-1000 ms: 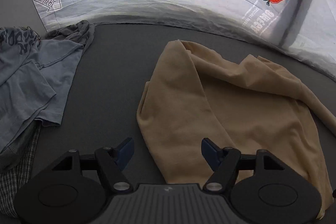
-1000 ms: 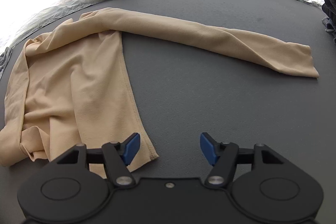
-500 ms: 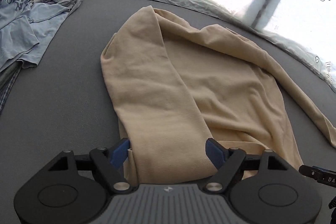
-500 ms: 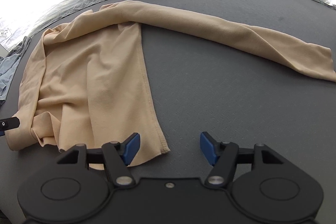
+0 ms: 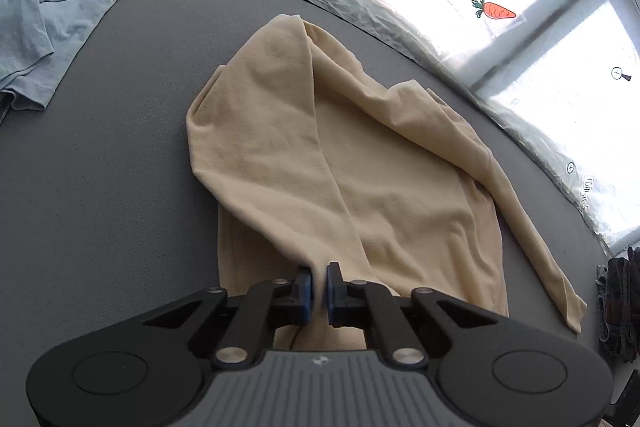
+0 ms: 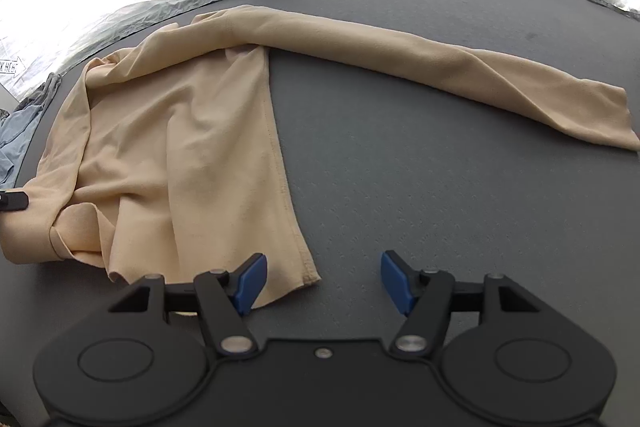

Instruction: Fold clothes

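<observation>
In the left wrist view the left gripper (image 5: pixel 318 285), low in the frame, has its blue-padded jaws pinched together on a fold of the beige long-sleeved knit shirt (image 5: pixel 360 163), which spreads across the middle of the dark grey table (image 5: pixel 100 167), with a light blue T-shirt (image 5: pixel 36 11) crumpled in the upper left corner. In the right wrist view the right gripper (image 6: pixel 323 281) sits at the bottom with its jaws spread wide and holding nothing, its left pad over the shirt's hem corner. One sleeve (image 6: pixel 460 71) stretches flat toward the right edge of that frame.
</observation>
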